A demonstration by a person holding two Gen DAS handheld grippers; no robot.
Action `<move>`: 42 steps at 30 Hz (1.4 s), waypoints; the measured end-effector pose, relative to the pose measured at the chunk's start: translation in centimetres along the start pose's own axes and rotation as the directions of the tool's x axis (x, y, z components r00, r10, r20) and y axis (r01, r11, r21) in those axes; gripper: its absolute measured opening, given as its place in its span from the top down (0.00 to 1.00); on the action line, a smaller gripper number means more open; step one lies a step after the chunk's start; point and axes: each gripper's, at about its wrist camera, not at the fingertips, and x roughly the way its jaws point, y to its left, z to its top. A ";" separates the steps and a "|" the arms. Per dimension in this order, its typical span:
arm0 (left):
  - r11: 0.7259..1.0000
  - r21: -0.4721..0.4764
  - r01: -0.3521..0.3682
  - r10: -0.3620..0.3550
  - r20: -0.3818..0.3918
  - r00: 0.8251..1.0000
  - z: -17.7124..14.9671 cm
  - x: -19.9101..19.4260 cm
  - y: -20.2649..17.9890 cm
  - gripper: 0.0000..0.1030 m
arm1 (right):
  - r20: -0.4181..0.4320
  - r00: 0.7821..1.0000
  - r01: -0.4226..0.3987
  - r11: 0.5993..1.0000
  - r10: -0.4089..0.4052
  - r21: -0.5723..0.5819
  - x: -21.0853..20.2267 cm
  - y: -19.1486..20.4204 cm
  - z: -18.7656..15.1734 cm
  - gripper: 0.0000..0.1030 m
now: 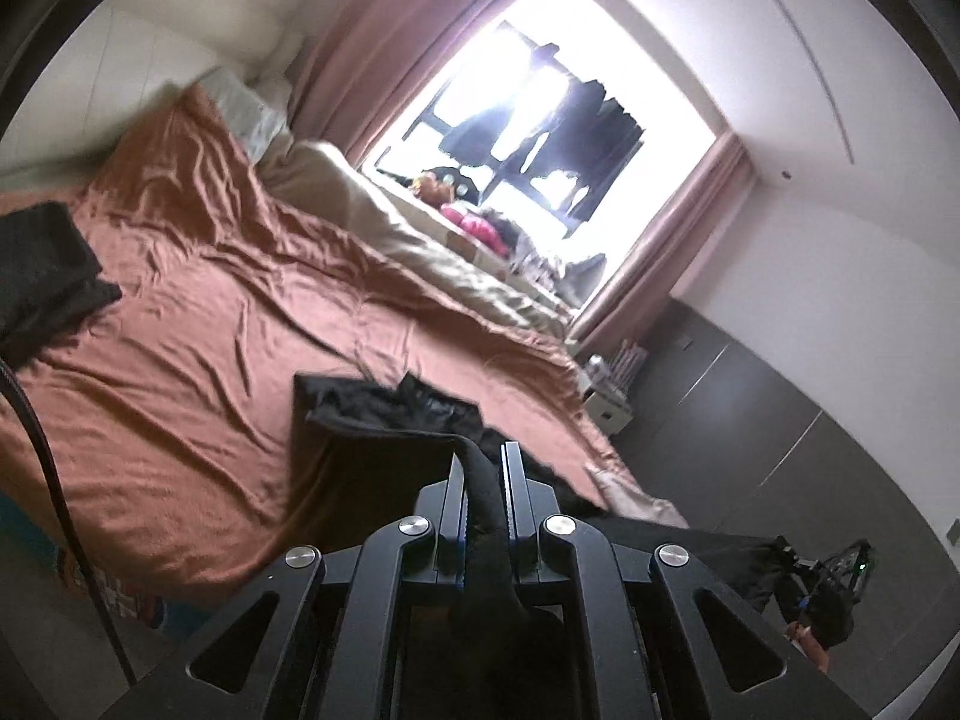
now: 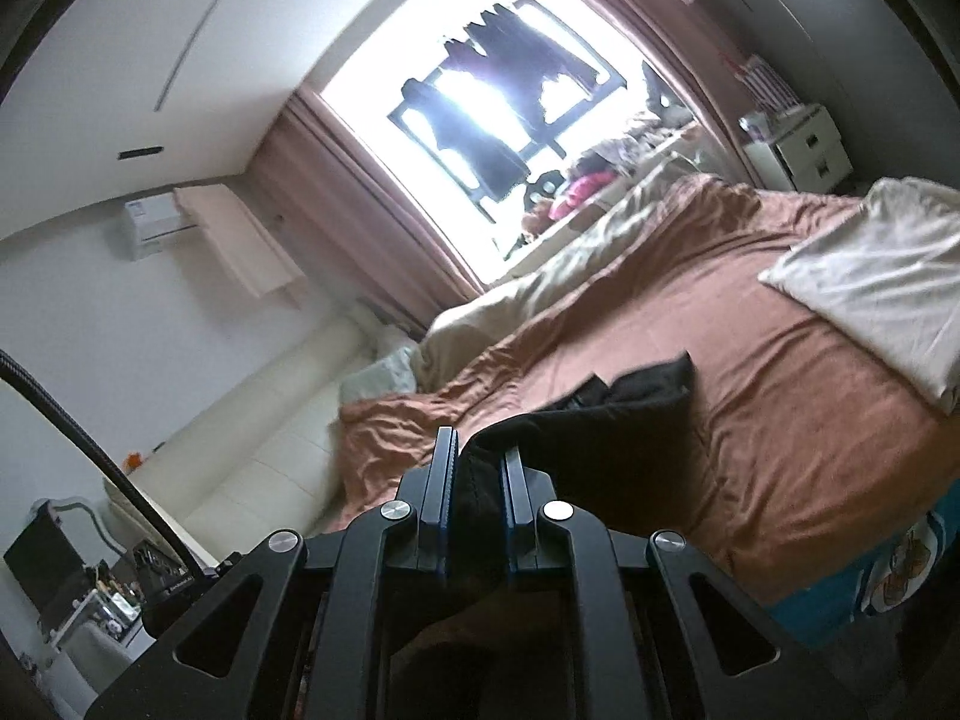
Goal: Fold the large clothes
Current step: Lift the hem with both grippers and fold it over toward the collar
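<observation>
Left tool and right tool each pinch a bunched edge of one black garment above the bed.

In the left wrist view, the left tool's jaws are pressed together on a dark fold, and the cloth trails forward and left onto the rust-brown sheet, its loose end crumpled just ahead. A second dark folded piece lies well apart at the bed's far left. In the right wrist view, the right tool clamps the same fabric, which runs ahead and to the right, short of the folded white cloth. Judging by this, the garment's long axis spans between the two tools, neither hand clearly nearer, so the fold likely depends on both moving together.
</observation>
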 end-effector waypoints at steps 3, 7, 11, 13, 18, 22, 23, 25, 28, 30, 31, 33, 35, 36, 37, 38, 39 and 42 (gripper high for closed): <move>1.000 0.006 0.019 -0.019 0.031 0.999 -0.4 -2.2 -0.9 0.91 | 0.021 1.000 -0.014 1.000 0.014 -0.012 -0.7 -0.7 -0.6 0.91; 1.000 0.015 0.025 -0.026 0.053 0.998 -1.3 -4.7 -1.4 0.91 | 0.039 0.999 -0.028 0.999 0.029 -0.033 -2.0 -1.1 -1.9 0.91; 1.000 0.010 0.022 -0.023 0.041 0.999 -1.6 -5.8 -1.5 0.91 | 0.034 0.999 -0.031 0.999 0.032 -0.027 -2.7 -1.5 -3.2 0.91; 1.000 0.001 0.022 -0.022 0.037 0.999 -1.2 -5.9 -1.4 0.91 | 0.027 0.999 -0.033 0.999 0.033 -0.025 -2.7 -1.2 -3.2 0.91; 1.000 -0.005 0.013 -0.013 0.040 0.999 0.0 -4.5 -1.0 0.91 | 0.040 0.999 -0.002 1.000 0.003 -0.017 -1.4 -1.3 -2.1 0.91; 1.000 0.000 0.003 -0.003 0.023 1.000 0.6 -2.2 -0.4 0.91 | 0.029 0.999 0.022 1.000 -0.022 0.002 0.8 -1.9 -1.7 0.91; 1.000 0.004 -0.001 0.001 0.026 1.000 1.0 -1.5 -0.2 0.91 | 0.028 0.999 0.021 1.000 -0.021 0.001 1.8 -2.2 -1.4 0.91; 1.000 -0.004 -0.008 0.008 0.030 1.000 1.8 -0.3 0.3 0.91 | 0.031 0.999 0.030 1.000 -0.030 0.004 3.5 -2.9 -0.8 0.91; 1.000 0.005 -0.014 0.014 0.026 1.000 3.4 2.1 0.5 0.91 | 0.026 0.999 0.032 0.999 -0.032 0.002 5.6 -2.9 0.3 0.91; 0.999 0.022 -0.025 0.024 0.030 0.999 4.6 3.8 0.6 0.91 | 0.025 0.999 0.035 0.999 -0.035 -0.012 7.5 -2.8 1.7 0.91; 0.999 0.028 -0.033 0.032 0.031 0.999 5.3 4.9 0.7 0.91 | 0.027 0.999 0.039 0.999 -0.038 -0.018 8.3 -2.8 2.2 0.91; 0.998 0.041 -0.044 0.043 0.024 0.999 6.3 6.8 0.9 0.91 | 0.021 0.998 0.060 0.998 -0.059 -0.034 10.3 -3.1 3.4 0.91; 0.997 0.054 -0.060 0.060 0.006 0.998 7.4 9.4 1.5 0.91 | 0.007 0.997 0.081 0.996 -0.081 -0.045 12.8 -3.4 4.4 0.91; 0.996 0.057 -0.065 0.065 -0.001 0.998 7.7 10.3 1.8 0.91 | 0.001 0.996 0.086 0.995 -0.086 -0.045 13.7 -3.6 4.8 0.91; 0.996 0.060 -0.073 0.073 -0.011 0.997 8.0 11.5 2.3 0.91 | -0.007 0.996 0.094 0.995 -0.094 -0.041 14.8 -3.9 5.2 0.91; 0.995 0.062 -0.079 0.080 -0.022 0.997 8.3 12.7 2.8 0.91 | -0.019 0.994 0.105 0.994 -0.106 -0.035 16.3 -4.3 5.7 0.91; 0.994 0.064 -0.088 0.091 -0.037 0.995 8.5 14.2 3.4 0.91 | -0.028 0.993 0.117 0.993 -0.118 -0.030 17.3 -4.7 5.9 0.91; 0.990 0.077 -0.120 0.125 -0.071 0.990 8.6 17.5 4.9 0.91 | -0.057 0.986 0.159 0.987 -0.160 -0.026 20.4 -4.9 6.7 0.91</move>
